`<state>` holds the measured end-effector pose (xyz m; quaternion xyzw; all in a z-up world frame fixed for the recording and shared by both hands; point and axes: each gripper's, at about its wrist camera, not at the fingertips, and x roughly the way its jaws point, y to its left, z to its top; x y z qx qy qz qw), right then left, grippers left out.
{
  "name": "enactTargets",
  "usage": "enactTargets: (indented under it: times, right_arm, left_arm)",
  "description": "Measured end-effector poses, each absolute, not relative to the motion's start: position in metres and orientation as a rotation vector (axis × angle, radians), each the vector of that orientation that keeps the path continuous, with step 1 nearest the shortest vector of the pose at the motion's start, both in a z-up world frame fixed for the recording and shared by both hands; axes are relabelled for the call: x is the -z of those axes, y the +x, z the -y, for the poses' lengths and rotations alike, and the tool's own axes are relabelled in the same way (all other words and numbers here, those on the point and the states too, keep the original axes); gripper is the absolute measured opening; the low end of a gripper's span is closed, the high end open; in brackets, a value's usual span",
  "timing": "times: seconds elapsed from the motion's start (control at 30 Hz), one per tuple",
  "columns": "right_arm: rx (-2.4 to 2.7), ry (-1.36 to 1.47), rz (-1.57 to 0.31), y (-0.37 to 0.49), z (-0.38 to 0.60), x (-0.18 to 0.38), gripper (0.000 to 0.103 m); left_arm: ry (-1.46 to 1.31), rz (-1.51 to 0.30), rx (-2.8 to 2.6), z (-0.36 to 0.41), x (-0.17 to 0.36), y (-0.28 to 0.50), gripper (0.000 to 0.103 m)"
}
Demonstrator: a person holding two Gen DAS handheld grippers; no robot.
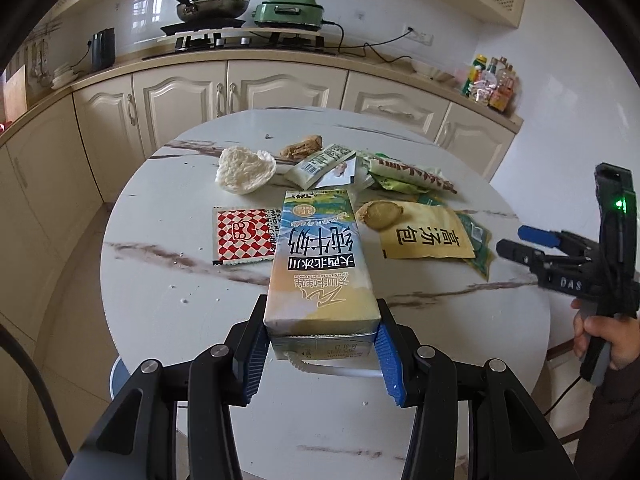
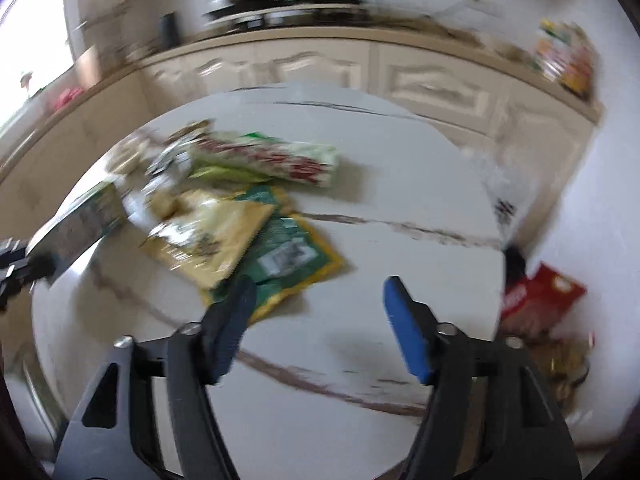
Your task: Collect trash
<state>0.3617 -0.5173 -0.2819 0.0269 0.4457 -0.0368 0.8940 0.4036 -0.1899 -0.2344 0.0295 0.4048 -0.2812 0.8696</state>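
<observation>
We hold the milk carton [image 1: 320,264] in our left gripper [image 1: 320,350], fingers [image 1: 254,360] clamped on its near end. Its long axis runs straight away from us along the fingers, its far end reaching over the tabletop [image 1: 168,280] above the litter.

Going left to right, the checked packet [image 1: 244,236] lies just left of the carton, the white foam piece [image 1: 244,170] beyond it, then the yellow bag [image 1: 428,236] with the green wrapper [image 2: 288,256] under it on the right.

Our right gripper [image 2: 320,328] hovers with its fingers [image 2: 404,328] spread wide and nothing between them. The green wrapper's corner lies just ahead and left of them, so we judge the right hand nearer to it. The view is blurred.
</observation>
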Motion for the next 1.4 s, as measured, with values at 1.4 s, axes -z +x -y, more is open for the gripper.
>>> enactTargets:
  times: [1.4]
  right_arm:
    - [0.025, -0.06, -0.952, 0.374, 0.527, 0.296, 0.085]
  left_arm:
    - [0.131, -0.909, 0.611, 0.21, 0.249, 0.402, 0.046]
